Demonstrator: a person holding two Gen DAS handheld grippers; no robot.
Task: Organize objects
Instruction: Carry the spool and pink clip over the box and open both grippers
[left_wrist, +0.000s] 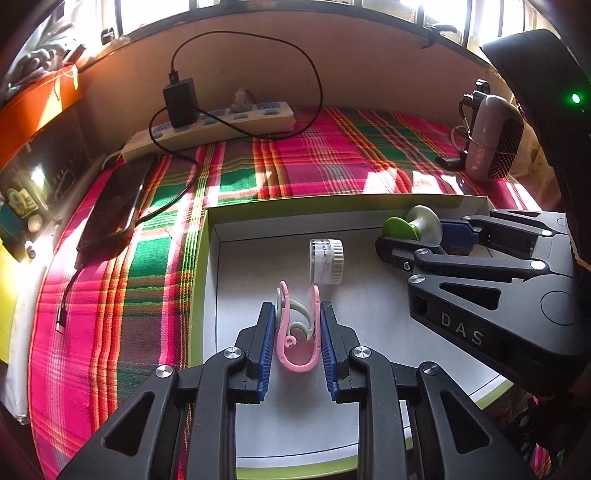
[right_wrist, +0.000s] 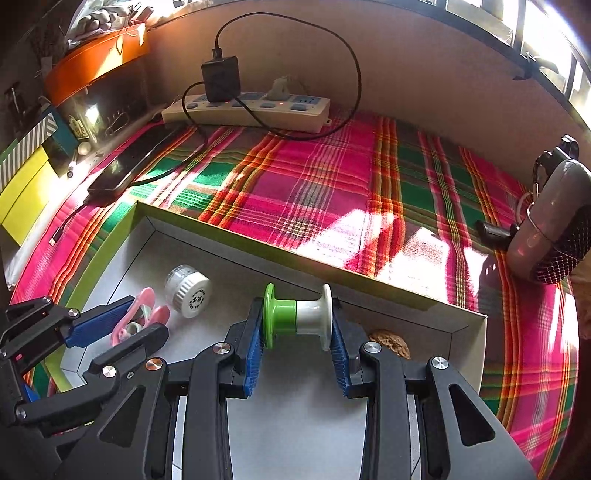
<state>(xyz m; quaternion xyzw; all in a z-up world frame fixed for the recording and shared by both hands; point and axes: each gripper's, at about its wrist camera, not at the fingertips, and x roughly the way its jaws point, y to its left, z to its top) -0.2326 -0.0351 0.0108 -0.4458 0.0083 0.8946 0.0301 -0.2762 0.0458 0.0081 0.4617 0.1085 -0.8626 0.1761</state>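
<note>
The left gripper (left_wrist: 298, 332) fingers clamp the pink and green hooks (left_wrist: 295, 332) over the white tray (left_wrist: 207, 258); the right gripper (right_wrist: 297, 350) fingers squeeze the green-and-white spool (right_wrist: 299, 317) endwise, a small jar (right_wrist: 188, 290) lying between them.

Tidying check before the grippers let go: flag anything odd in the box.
The small white jar lies on its side in the box. A walnut sits in the corner among plastic items. Nothing spilled or broken.
</note>
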